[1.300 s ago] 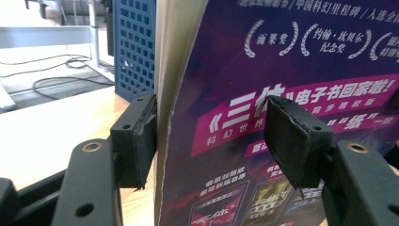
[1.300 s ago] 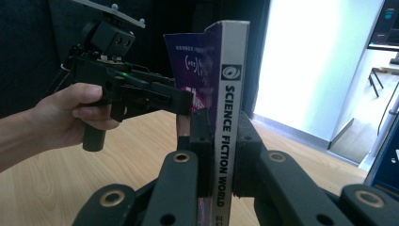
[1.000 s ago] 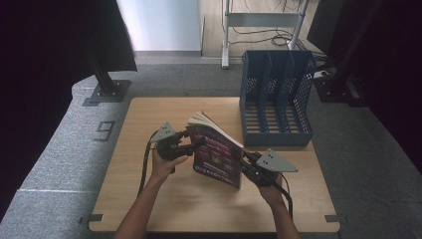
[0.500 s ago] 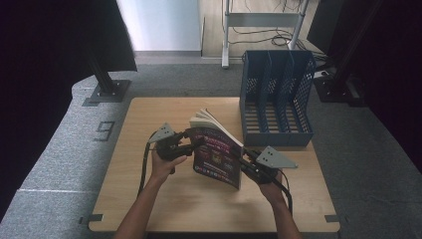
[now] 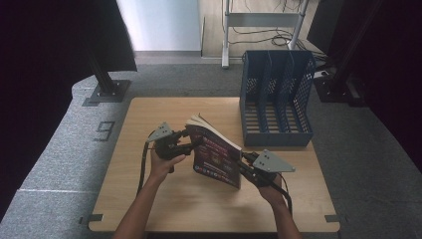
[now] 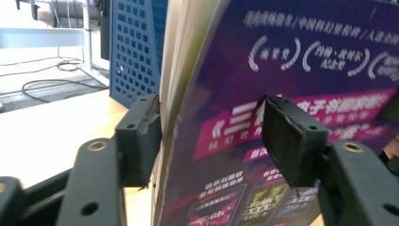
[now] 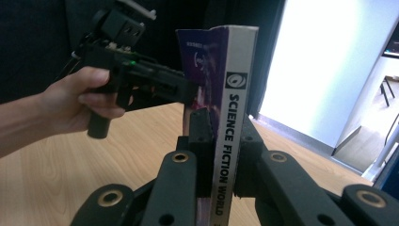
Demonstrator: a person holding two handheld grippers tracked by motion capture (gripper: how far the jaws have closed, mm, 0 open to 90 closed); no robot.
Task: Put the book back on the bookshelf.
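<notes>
While the book (image 5: 217, 155) stands on its lower edge near the middle of the wooden table (image 5: 149, 199), both grippers are at it. The right gripper (image 5: 240, 163) is clenched on the spine: in the right gripper view its two black pads (image 7: 201, 136) press on either side of the book (image 7: 230, 117), whose spine reads "SCIENCE FICTION WORLD" and runs upright between them. The left gripper (image 5: 191, 142) reaches the opposite, page side, near the book's upper corner. In the left gripper view the purple cover (image 6: 282, 94) and the page block sit between its jaws; the left pad (image 6: 141, 136) lies against the pages, while the right pad (image 6: 294, 139) is at the printed cover, and whether it presses there cannot be told. Its jaws stand wide and have just been opening further, with the book between them. The left hand (image 7: 89, 99) grips that gripper's handle. The blue file rack (image 5: 276, 99) stands at the far right of the table, near the book and apart from it, its slots facing upward.
</notes>
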